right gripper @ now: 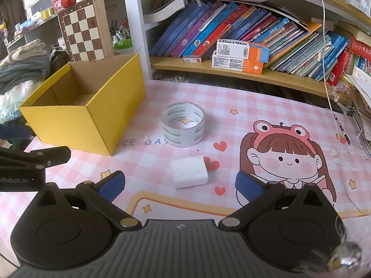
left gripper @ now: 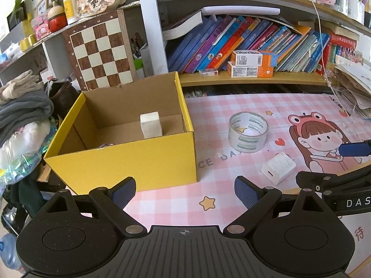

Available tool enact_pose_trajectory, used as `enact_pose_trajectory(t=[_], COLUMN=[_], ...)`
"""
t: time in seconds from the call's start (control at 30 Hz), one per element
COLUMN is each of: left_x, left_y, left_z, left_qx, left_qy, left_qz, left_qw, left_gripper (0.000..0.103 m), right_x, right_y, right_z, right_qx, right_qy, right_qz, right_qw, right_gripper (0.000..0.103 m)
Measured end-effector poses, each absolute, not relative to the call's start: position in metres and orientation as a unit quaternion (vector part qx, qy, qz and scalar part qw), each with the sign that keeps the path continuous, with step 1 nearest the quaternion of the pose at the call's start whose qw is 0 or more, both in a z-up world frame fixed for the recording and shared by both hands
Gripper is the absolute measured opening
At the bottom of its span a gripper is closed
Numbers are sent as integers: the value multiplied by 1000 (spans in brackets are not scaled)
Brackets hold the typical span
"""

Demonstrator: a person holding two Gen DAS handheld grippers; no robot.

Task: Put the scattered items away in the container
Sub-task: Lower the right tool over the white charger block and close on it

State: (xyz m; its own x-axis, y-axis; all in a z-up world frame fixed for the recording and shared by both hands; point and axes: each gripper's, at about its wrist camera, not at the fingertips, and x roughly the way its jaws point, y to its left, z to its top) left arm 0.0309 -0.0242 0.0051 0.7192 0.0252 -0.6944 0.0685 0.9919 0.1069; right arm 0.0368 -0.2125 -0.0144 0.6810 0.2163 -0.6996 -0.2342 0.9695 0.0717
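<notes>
A yellow cardboard box point(left gripper: 148, 159) point(right gripper: 69, 125) stands open at the left of the pink checked mat. Inside it a white block point(left gripper: 150, 125) stands upright against the far wall. A roll of clear tape point(left gripper: 248, 131) point(right gripper: 183, 124) lies flat on the mat to the right of the box. A white charger plug point(left gripper: 278, 168) point(right gripper: 189, 172) lies nearer than the tape. My left gripper point(left gripper: 185, 193) is open and empty, just in front of the box's near right corner. My right gripper point(right gripper: 180, 185) is open, with the plug just ahead between its fingers, untouched.
A bookshelf point(left gripper: 250, 80) with leaning books and small cartons runs along the back. A chessboard point(left gripper: 102, 53) leans behind the box. Folded clothes point(left gripper: 23, 106) pile up at the left. A paper stack point(left gripper: 354, 85) sits at the right edge of the mat.
</notes>
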Motion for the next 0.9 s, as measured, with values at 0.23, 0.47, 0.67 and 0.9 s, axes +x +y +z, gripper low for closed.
enact_pose_trajectory(t=[0.23,0.47,0.67,0.9], left_x=[32,35,38,45], left_y=[-32,-37,-39,-42], left_z=[2,-1,-4,-6], left_qx=[63,65,67,72], left_qy=[379,385,388,390], left_qz=[-13,-15,-15,-13], left_qw=[923,921,919,918], left_gripper=[94,94,94,94], right_x=[38,42,46,56], right_y=[-223,-225,-225,-223], right_z=[-21,-28,-35,-41], right_qx=[-8,-7,-7,-13], right_qy=[385,394,398,397], right_qz=[125,129,129,137], right_qw=[914,910,908,908], right_gripper=[103,103,103,101])
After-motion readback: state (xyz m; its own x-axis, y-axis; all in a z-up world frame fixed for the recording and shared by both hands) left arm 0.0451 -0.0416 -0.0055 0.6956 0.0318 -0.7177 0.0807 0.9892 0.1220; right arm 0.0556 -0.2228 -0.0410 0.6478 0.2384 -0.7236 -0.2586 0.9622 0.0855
